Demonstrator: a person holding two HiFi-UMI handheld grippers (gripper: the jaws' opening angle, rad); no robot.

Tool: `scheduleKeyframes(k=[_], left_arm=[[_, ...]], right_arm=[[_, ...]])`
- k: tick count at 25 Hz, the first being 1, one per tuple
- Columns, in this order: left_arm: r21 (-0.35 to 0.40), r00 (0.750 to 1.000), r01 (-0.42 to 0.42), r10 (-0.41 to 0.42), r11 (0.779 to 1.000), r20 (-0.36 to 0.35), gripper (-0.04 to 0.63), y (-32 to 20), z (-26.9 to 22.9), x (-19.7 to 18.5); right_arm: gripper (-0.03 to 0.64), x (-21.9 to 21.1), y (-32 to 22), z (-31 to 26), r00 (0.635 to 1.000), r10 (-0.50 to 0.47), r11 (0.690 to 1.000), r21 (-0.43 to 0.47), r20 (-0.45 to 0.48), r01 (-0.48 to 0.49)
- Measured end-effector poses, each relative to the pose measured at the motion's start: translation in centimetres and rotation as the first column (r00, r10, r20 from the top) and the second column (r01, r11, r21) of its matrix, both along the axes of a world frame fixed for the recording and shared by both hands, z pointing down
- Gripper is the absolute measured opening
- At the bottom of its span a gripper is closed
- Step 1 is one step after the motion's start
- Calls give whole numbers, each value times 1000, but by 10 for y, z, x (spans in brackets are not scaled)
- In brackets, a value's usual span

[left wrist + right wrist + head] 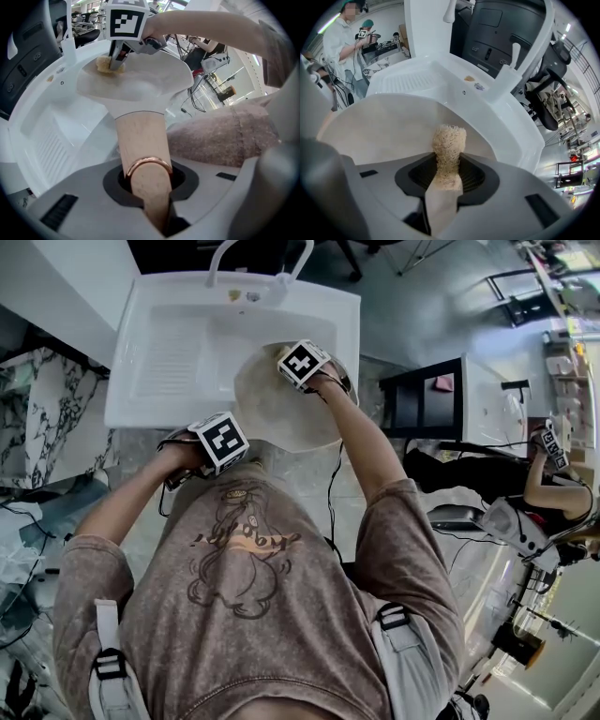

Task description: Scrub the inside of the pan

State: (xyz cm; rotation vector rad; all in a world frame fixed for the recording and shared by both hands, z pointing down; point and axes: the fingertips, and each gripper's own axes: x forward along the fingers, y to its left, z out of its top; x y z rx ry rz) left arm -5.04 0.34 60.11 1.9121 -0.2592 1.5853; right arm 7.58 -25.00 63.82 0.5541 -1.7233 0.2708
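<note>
A cream pan [272, 404] lies tilted in the basin of a white sink [141, 296]. Its wooden handle [142, 136], ringed with copper near the end, runs back into my left gripper [149, 190], which is shut on it at the sink's front edge [219, 442]. My right gripper [303, 364] reaches into the pan at its far side and is shut on a beige mesh scrub sponge [448, 143]. The sponge [109, 64] presses on the pan's inner surface [384, 129] near the far rim.
A white faucet [261, 257] arches over the back of the sink, and a ribbed drainboard [172, 362] lies left of the basin. A black-and-white cabinet [441, 399] stands to the right. Another person [553, 479] is farther right.
</note>
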Motion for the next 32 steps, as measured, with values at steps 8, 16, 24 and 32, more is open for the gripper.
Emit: scheduleKeyframes(k=[8,16,24,32], left_arm=[[-10,1000,8,-8,1000,3,81,-1,2,-3],[8,1000,18,-18,1000,-2,81,-6,-2,-1],[10,1000,20,-20,1000,1,81,-6,-3,1],[5,1000,29,-29,1000,0,81,-4,-1,1]], right_arm=[[152,50,-10,-12,996,82,997,5,-34,-82],[152,84,8,-21,993,70,997,-13,-100,-71],[152,100,35,-26,991,-2,998,-67,-131,-7],[152,106,69,-28,988,-76,986,-158,-137,54]])
